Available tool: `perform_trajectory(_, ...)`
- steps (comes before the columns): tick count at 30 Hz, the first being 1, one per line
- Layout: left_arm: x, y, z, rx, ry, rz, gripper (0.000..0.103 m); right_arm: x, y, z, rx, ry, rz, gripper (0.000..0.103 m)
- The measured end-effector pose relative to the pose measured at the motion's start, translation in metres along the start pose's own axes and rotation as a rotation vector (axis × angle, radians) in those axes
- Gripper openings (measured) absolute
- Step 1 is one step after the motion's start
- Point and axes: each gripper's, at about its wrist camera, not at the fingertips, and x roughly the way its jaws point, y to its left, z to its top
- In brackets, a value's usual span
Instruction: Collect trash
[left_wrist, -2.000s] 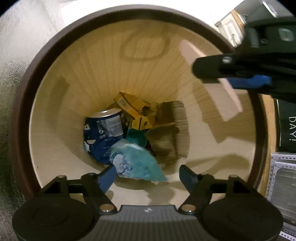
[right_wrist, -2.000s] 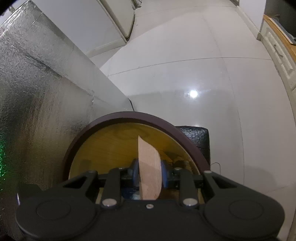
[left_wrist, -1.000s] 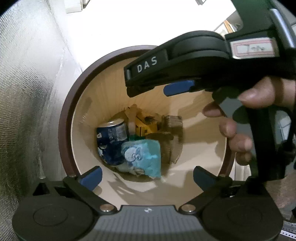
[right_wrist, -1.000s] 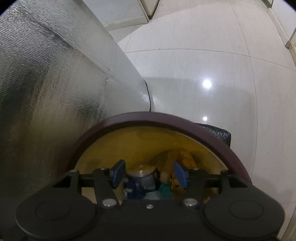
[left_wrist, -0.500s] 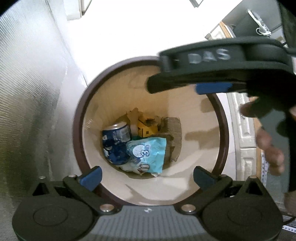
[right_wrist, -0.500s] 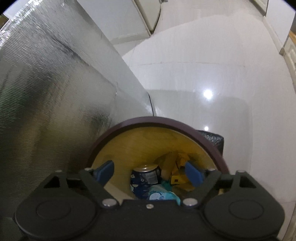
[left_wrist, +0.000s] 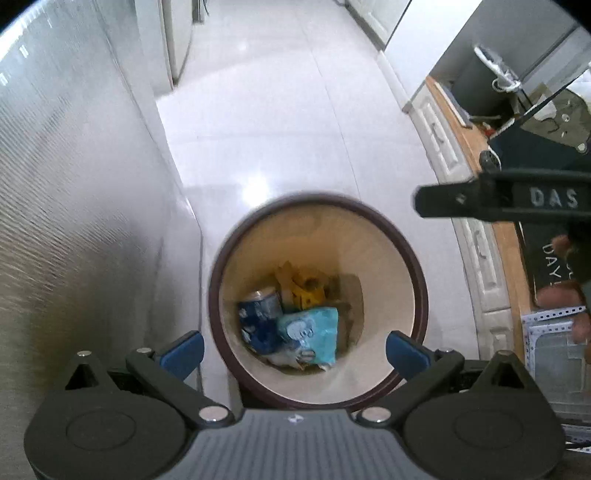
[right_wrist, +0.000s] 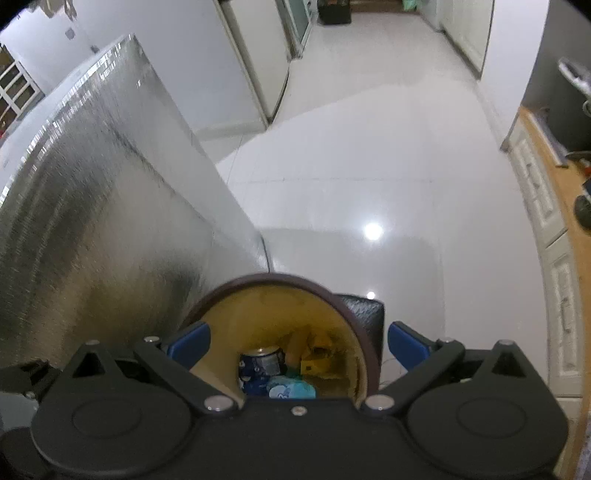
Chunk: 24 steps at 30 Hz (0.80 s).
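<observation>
A round trash bin with a dark brown rim and pale inside stands on the floor below both grippers. In it lie a blue can, a light blue wrapper, yellow packaging and brown cardboard. My left gripper is open and empty, high above the bin. My right gripper is open and empty above the bin; the can and wrapper show between its fingers. The right gripper's body crosses the left wrist view's right side.
A tall box wrapped in silver foil stands close to the bin's left. White glossy floor stretches ahead. White cabinets with a wooden top run along the right. A black object sits behind the bin.
The right gripper opened and dropped its brown cardboard piece into the bin. Both grippers then rose well above the bin, and the right one moved off to the right.
</observation>
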Motion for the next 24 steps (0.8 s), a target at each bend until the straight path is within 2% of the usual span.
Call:
perform_trajectory(7, -0.053, 0.008, 0.008, 0.02, -0.128, 0.01, 0.103, -0.058, 0.004, 0.0, -0.004, -0.104, -0.026, 0.103)
perform_trajectory(12, -0.08, 0.015, 0.005, 0.013, -0.205, 0.018, 0.103, -0.084, 0.012, -0.011, -0.004, -0.153, -0.046, 0.103)
perform_trajectory(20, -0.084, 0.027, -0.01, 0.001, -0.299, 0.013, 0.103, -0.093, 0.016, -0.049, -0.019, -0.244, -0.099, 0.103)
perform_trajectory(24, -0.076, 0.026, -0.027, 0.022, -0.354, 0.038, 0.103, -0.086, 0.016, -0.071, -0.011, -0.289, -0.107, 0.103)
